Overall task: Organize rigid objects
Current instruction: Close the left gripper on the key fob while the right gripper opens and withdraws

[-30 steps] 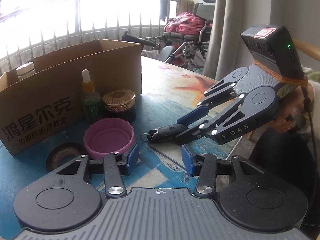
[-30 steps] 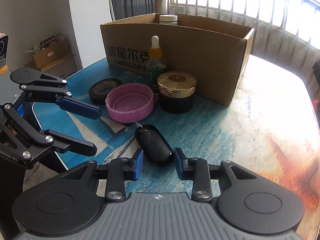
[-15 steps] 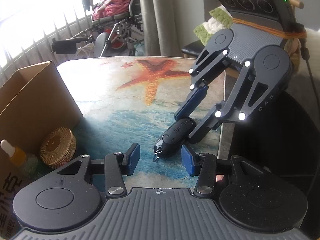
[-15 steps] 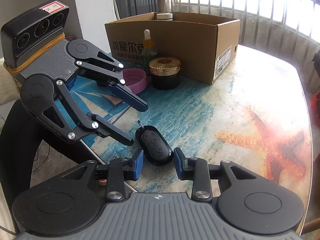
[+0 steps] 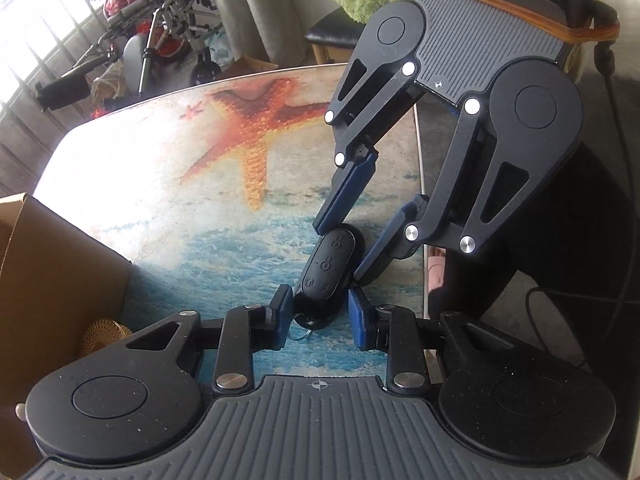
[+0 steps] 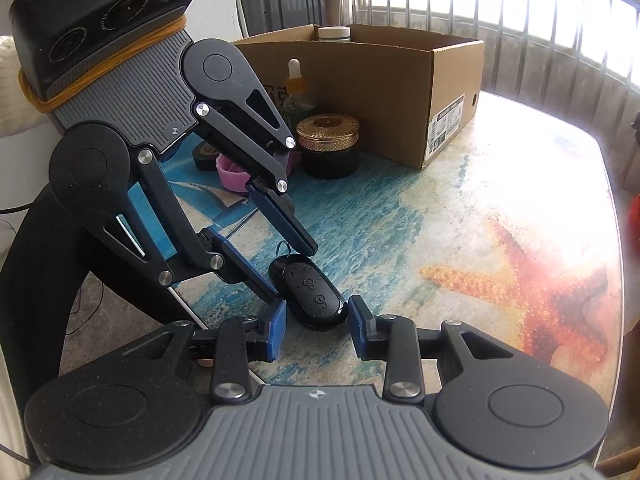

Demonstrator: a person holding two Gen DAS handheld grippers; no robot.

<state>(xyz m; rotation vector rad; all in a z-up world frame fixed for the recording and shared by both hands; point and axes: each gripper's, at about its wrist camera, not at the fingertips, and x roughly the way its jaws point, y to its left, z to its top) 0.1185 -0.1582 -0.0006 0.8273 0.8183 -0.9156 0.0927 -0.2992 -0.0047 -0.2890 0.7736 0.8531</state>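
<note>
With both grippers' jaws apart astride the key fob [image 5: 329, 268], close the left gripper [image 5: 320, 316] squarely across its near end before the right gripper [image 6: 317, 322] withdraws.

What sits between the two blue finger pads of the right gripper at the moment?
The glossy black key fob lies on the ocean-print table between the right gripper pads, flanked, gaps either side; the right wrist view shows it. The left gripper brackets its ring end.

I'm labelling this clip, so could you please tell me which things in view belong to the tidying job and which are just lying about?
Part of the job:
- key fob, between both grippers' open jaws
- cardboard box
- gold-lidded jar
- dropper bottle
- pink cap
- tape roll

Just lying about:
- wheelchair
- curtain
- starfish-print table
</note>
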